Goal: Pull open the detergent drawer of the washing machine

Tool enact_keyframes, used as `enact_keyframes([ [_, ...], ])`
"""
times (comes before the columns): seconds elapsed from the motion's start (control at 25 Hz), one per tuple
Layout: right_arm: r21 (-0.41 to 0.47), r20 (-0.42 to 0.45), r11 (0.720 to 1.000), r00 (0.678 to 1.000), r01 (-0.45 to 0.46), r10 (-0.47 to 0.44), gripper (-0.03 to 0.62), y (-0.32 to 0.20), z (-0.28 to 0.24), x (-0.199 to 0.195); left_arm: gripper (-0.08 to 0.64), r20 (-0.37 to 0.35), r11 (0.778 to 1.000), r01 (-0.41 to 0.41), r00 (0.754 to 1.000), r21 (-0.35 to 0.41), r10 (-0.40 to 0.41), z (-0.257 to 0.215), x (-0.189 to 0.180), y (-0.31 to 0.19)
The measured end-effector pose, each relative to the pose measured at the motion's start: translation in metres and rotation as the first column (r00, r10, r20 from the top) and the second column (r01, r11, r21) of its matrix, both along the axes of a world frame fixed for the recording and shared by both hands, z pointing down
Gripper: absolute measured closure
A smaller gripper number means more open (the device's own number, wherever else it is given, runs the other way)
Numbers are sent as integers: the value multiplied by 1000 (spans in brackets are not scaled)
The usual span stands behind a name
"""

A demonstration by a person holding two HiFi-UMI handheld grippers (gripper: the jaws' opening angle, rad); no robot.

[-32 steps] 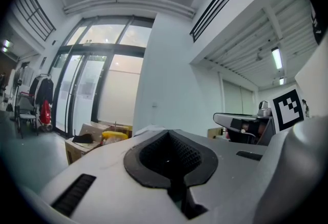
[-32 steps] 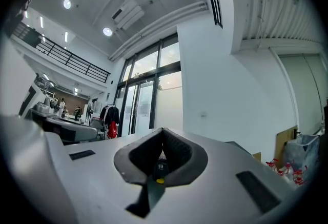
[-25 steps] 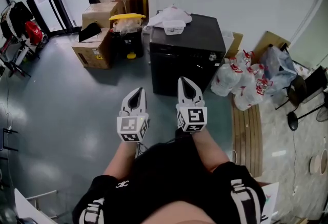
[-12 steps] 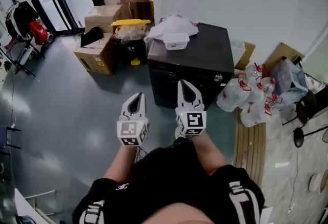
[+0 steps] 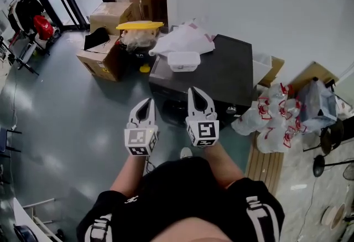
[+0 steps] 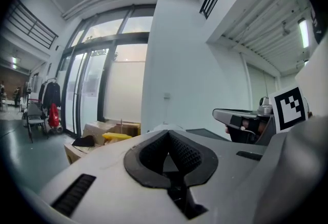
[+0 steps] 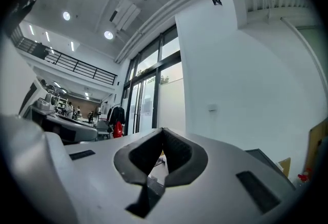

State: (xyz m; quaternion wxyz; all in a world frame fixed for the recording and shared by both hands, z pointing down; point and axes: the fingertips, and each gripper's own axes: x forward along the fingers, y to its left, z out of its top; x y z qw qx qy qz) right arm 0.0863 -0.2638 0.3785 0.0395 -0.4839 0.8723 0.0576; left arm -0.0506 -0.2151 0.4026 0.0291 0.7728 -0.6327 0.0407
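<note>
The black washing machine (image 5: 221, 72) stands against the white wall, seen from above; its front face (image 5: 168, 109) shows a knob (image 5: 231, 109), and I cannot make out the detergent drawer. A white tub (image 5: 183, 61) and a white bag (image 5: 182, 39) lie on its top. My left gripper (image 5: 146, 103) is shut and empty, held just short of the machine's front left corner. My right gripper (image 5: 194, 92) is shut and empty too, its tips over the top's front edge. In the left gripper view the jaws (image 6: 167, 133) meet, and in the right gripper view the jaws (image 7: 163, 130) meet as well.
Cardboard boxes (image 5: 105, 52) and a bin with a yellow lid (image 5: 139, 26) stand left of the machine. Knotted plastic bags (image 5: 276, 119) and a wooden board (image 5: 265, 163) lie to its right. Grey floor (image 5: 66, 124) spreads to the left.
The person has walked toward the washing machine, which now lies closer and lower in the head view. Both grippers moved forward with them and stayed shut.
</note>
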Motion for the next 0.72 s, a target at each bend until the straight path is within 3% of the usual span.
enact_keyframes([
  [0.28,13,8,999,999,37,-37,590,-71,-10,20,560,19,999,39,999,2,-39,-9,19,-71],
  [0.72,-12,19,998,998,54,-54,591,-104,-4,7,560,40,999,48,998,-26,-47,-7,8,-102],
])
